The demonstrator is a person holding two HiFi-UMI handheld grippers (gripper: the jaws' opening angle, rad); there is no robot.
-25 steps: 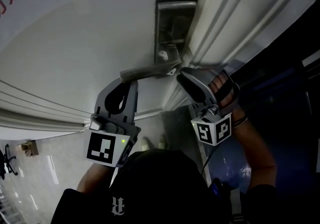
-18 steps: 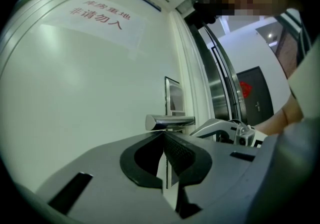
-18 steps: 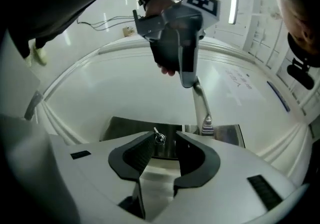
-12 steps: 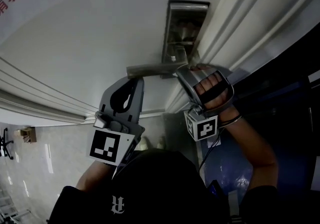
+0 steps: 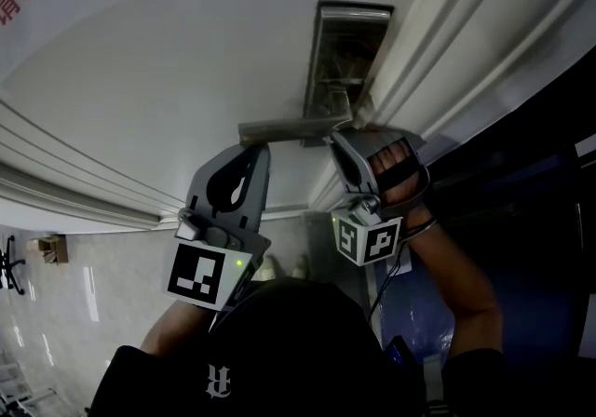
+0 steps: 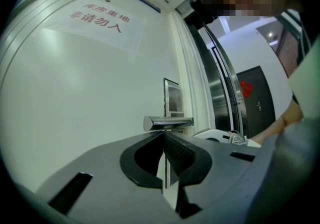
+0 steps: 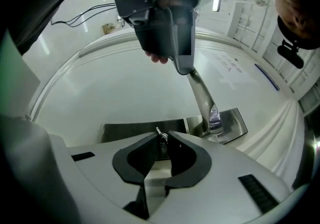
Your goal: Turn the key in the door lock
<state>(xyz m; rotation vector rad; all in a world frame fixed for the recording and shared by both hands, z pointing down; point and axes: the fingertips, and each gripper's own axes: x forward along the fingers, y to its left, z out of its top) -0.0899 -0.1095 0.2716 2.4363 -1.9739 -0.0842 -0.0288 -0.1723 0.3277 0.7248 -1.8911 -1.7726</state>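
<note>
From the head view I see the white door [image 5: 186, 52] with its metal lock plate [image 5: 343, 52] close to the door's edge and the lever handle [image 5: 289, 131] running out leftward from it. My left gripper [image 5: 258, 151] reaches up under the free end of that lever. My right gripper [image 5: 338, 137] is pushed in against the plate just below the lever's root, with its marker cube [image 5: 368, 238] turned toward me and the hand [image 5: 402, 168] wrapped round its grip. The key is hidden behind the right jaws in this view. In the left gripper view the left gripper [image 6: 163, 135] has its jaws closed flat on each other with nothing between them, and their tips sit right under the lever handle [image 6: 167, 122]. The lock plate [image 6: 173, 97] stands just beyond, and a paper notice [image 6: 95, 15] with red characters hangs higher up the door [image 6: 75, 93]. In the right gripper view the right gripper [image 7: 161, 141] has its jaws pinched down on the key [image 7: 159, 136], a small bright metal piece showing at their tips, right up against the lock plate [image 7: 235, 124]. The lever handle [image 7: 202, 95] rises away from the plate, and the left gripper [image 7: 184, 67] meets its far end.
</note>
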